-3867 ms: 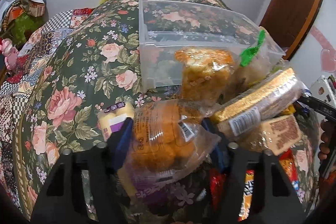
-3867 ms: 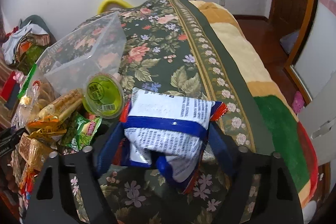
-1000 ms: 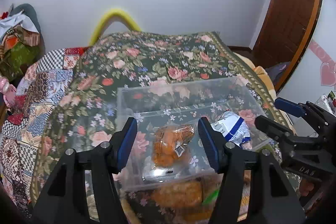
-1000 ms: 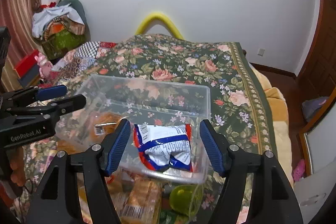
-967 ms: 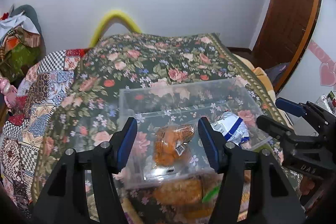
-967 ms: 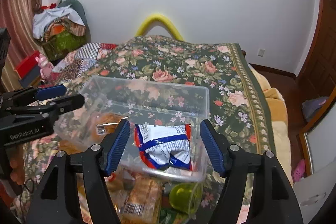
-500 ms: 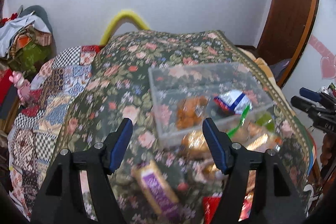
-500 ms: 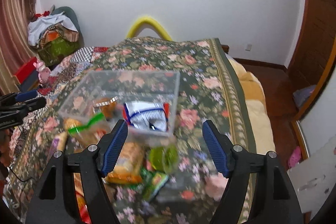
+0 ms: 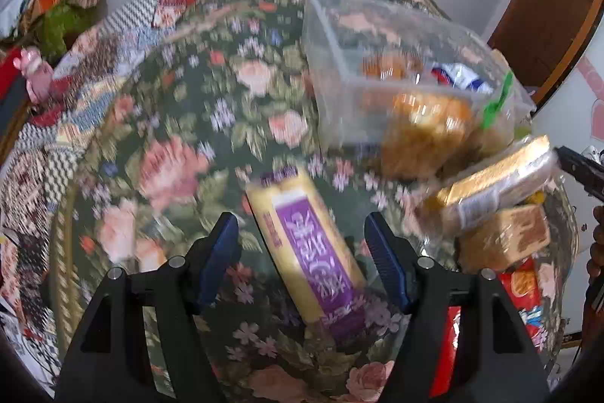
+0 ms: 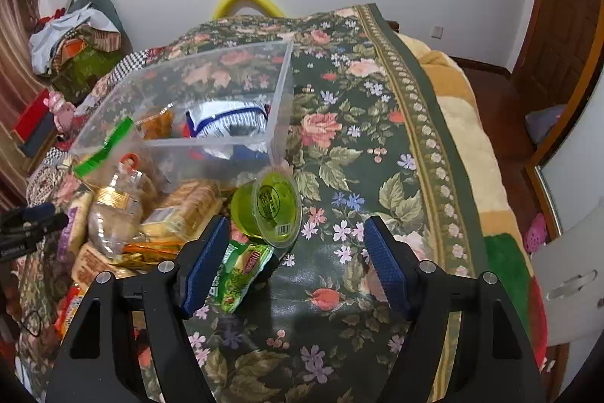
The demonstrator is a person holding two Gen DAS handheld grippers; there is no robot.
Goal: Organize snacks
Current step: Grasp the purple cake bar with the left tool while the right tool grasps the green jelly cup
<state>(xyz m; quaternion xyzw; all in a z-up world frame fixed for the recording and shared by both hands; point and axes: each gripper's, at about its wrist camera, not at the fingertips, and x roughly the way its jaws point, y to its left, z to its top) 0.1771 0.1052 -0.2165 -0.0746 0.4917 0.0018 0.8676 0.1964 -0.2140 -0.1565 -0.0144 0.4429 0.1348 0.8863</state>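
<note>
Your right gripper [image 10: 296, 259] has its blue-padded jaws apart with nothing between the pads. The round green jelly cup with a printed foil lid [image 10: 270, 210] lies tilted just beyond the fingertips, nearer your left finger. The green crinkled snack packet [image 10: 239, 274] touches that left pad on its inner side. The clear rectangular plastic bin [image 10: 279, 108] sits further ahead and left, holding the blue-and-white snack bag [image 10: 226, 121] and an orange snack pack [image 10: 156, 123]. The pile of wrapped biscuits [image 10: 181, 210] lies outside your left finger.
</note>
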